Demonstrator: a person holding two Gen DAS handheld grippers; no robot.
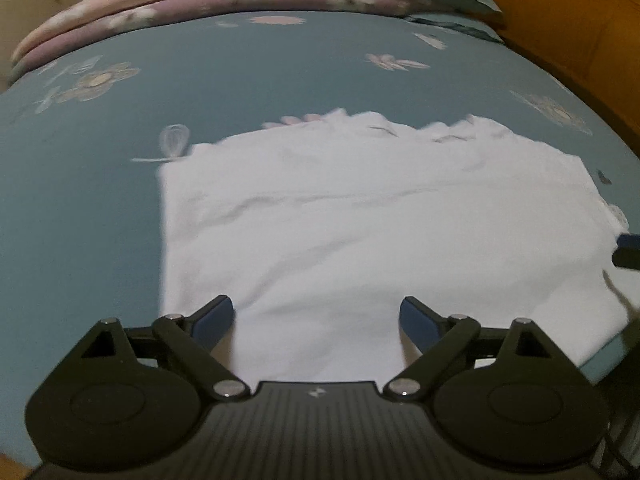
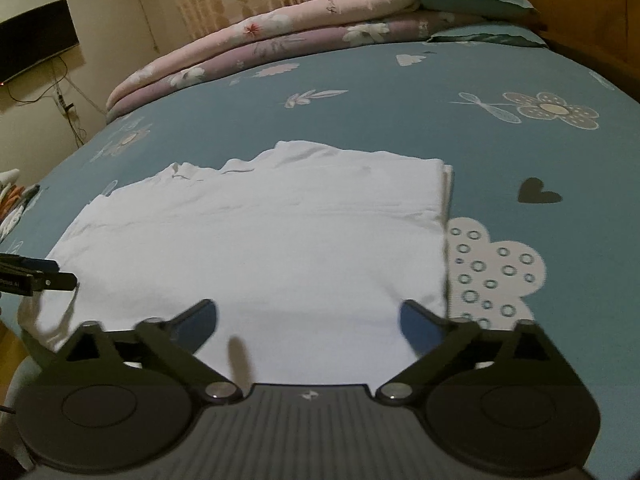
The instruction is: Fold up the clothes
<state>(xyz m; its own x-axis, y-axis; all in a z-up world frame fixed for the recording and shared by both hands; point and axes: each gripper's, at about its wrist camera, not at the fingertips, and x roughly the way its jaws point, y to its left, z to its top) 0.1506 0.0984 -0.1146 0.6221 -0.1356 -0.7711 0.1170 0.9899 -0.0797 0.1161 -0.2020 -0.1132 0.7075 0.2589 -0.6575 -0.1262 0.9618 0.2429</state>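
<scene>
The white garment [image 1: 360,220] [image 2: 260,240] is being displayed folded into a flat rectangle on the blue flowered bedsheet [image 1: 100,200] [image 2: 400,100], its far edge rumpled. The left gripper [image 1: 316,312] and the right gripper [image 2: 308,316] are being held released above its near edge, nothing gripped.

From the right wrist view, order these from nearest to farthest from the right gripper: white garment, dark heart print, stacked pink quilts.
From the right gripper:
1. White garment, directly under and ahead of the open jaws.
2. Dark heart print, ahead to the right on the bedsheet.
3. Stacked pink quilts, along the bed's far edge.
</scene>
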